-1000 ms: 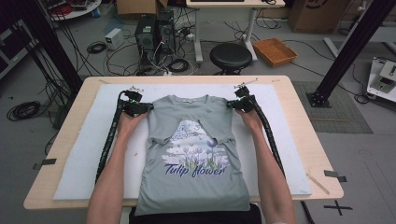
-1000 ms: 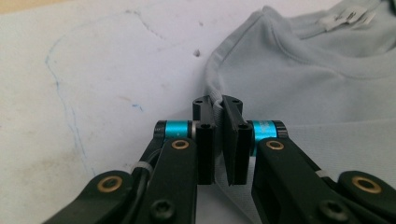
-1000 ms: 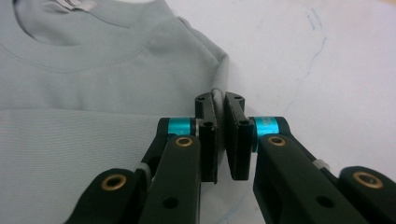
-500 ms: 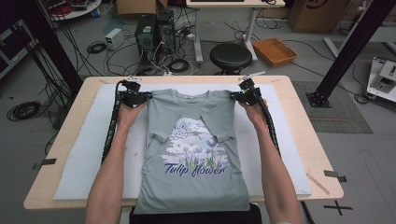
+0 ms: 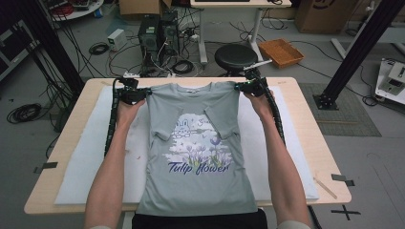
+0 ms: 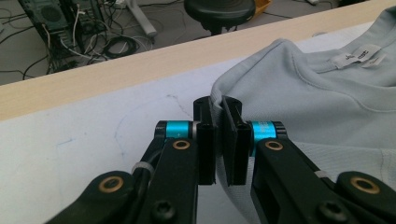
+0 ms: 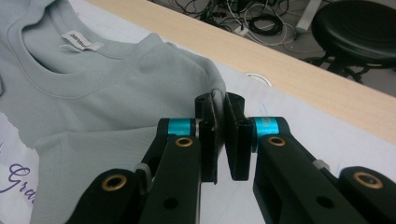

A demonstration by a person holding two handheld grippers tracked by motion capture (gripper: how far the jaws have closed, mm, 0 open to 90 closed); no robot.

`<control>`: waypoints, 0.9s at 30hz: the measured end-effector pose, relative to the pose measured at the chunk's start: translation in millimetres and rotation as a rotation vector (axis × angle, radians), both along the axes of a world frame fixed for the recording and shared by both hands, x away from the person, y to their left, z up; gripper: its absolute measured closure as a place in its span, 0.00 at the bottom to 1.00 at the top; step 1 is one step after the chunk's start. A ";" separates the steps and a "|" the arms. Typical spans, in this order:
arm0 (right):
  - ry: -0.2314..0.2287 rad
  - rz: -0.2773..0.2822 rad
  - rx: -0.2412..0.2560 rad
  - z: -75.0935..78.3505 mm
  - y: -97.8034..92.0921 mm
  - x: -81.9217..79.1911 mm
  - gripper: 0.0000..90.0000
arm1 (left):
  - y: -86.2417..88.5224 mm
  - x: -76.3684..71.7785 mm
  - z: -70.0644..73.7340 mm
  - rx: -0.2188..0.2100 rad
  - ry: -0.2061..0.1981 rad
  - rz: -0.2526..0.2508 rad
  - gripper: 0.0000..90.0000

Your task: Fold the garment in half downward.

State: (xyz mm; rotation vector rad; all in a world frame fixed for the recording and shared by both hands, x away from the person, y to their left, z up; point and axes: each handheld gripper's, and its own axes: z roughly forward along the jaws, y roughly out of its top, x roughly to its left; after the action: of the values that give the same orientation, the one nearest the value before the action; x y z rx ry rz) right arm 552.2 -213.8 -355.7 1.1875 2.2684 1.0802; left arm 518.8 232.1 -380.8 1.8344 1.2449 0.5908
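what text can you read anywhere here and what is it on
"Tulip flower": dark blue script on the front of the shirt, under the flower print.
Neck label inside the shirt collar: small print, too blurred to read.
"Gra": purple letters at the left edge of the right gripper view; what they stand on cannot be told.
Box on the floor at the far right: dark mark, not readable.

Grey-green T-shirt (image 5: 198,157) lies face up, collar at twelve o'clock, hem at six. Both sleeves are folded in over the chest, above the tulip print and "Tulip flower" lettering; each shoulder corner is pinched.
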 end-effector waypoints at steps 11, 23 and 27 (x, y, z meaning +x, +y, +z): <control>-0.033 -0.007 -0.004 18.8 4.3 5.7 0.95 | 6.1 6.9 29.8 -0.004 -0.012 -0.007 0.94; -0.092 -0.034 0.018 46.2 -4.2 9.3 0.95 | -4.9 5.8 66.1 -0.019 -0.139 -0.013 0.94; -0.090 -0.035 0.042 47.6 -7.8 7.5 0.95 | -1.8 5.6 63.0 -0.021 -0.112 -0.022 0.94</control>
State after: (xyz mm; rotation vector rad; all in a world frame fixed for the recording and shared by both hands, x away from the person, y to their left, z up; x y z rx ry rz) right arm 559.7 -221.7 -308.2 1.1661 2.1591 1.1502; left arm 524.4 230.2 -317.8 1.7705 1.1516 0.6570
